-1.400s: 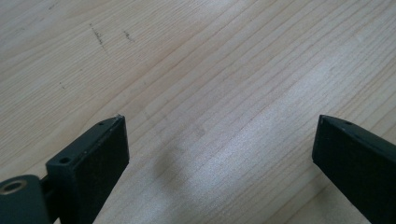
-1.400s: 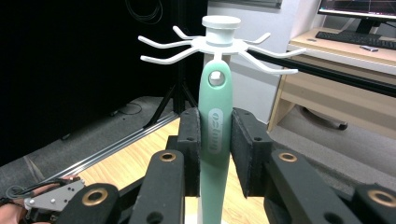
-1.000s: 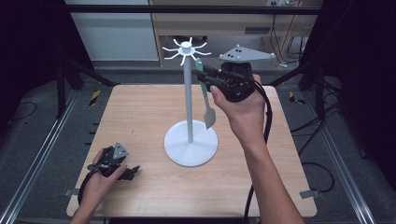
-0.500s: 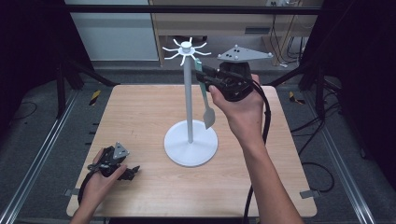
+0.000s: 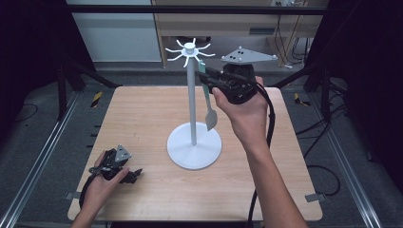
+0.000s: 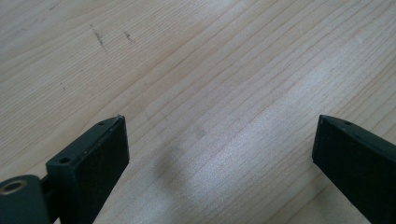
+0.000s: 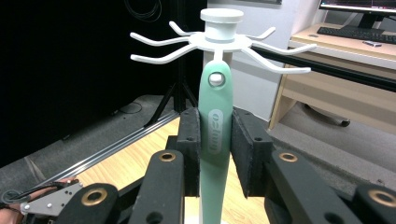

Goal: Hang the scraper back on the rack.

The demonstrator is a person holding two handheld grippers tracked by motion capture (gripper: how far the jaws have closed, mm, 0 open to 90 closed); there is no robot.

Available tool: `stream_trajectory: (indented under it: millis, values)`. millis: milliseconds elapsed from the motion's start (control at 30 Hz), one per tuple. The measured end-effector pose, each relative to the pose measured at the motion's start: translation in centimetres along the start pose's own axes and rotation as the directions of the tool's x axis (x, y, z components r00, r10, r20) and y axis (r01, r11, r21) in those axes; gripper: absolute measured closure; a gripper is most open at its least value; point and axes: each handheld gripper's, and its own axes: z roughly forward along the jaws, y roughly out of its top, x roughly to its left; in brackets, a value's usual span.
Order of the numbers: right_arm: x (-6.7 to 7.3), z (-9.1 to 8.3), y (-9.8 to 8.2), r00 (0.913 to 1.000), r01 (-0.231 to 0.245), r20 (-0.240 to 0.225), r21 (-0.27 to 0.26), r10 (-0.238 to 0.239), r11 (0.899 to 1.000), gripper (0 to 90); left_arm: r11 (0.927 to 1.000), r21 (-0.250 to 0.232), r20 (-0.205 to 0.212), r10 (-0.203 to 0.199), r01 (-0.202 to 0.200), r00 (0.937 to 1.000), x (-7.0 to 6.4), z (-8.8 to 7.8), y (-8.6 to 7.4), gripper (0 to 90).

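A white hook stand point(image 5: 191, 104) rises from a round base on the wooden table point(image 5: 138, 109). A mint-green utensil point(image 5: 211, 118) hangs beside its pole, blade down. In the right gripper view the hole at the top of the utensil's handle point(image 7: 215, 102) sits over one hook tip of the stand's crown point(image 7: 219, 37). My right gripper point(image 7: 215, 154) is shut on that handle, one pad on each side, and is held high by the crown point(image 5: 207, 78). My left gripper point(image 5: 134, 174) rests on the table at the near left, open, with bare wood between its jaws point(image 6: 219, 154).
A desk point(image 7: 336, 51) with a keyboard stands behind the table. Black frame rails point(image 5: 43, 156) run along the table's sides, and a cable point(image 5: 266, 137) trails from the right gripper down past the forearm.
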Motion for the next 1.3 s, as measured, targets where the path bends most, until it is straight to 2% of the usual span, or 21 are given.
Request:
stream_trajectory:
  millis: [900, 1067, 1300]
  values:
    - [0.0, 0.1, 0.2, 1.0000, -0.003, -0.005, 0.009, 0.003, 1.000, 72.5, 1.0000, 0.000, 0.001, -0.003, 0.003, 1.0000, 0.1, 0.0, 0.0, 3.5]
    - [0.0, -0.4, 0.3, 0.9999, 0.000, -0.011, 0.004, 0.000, 1.000, 71.5, 1.0000, 0.001, 0.001, -0.001, 0.001, 1.0000, 0.0, 0.0, 0.0, 3.5]
    - [-0.4, -1.4, -0.1, 1.0000, 0.003, 0.009, 0.008, -0.003, 1.000, 71.3, 1.0000, -0.002, -0.003, -0.003, 0.003, 1.0000, 0.2, -0.1, 0.0, 3.5]
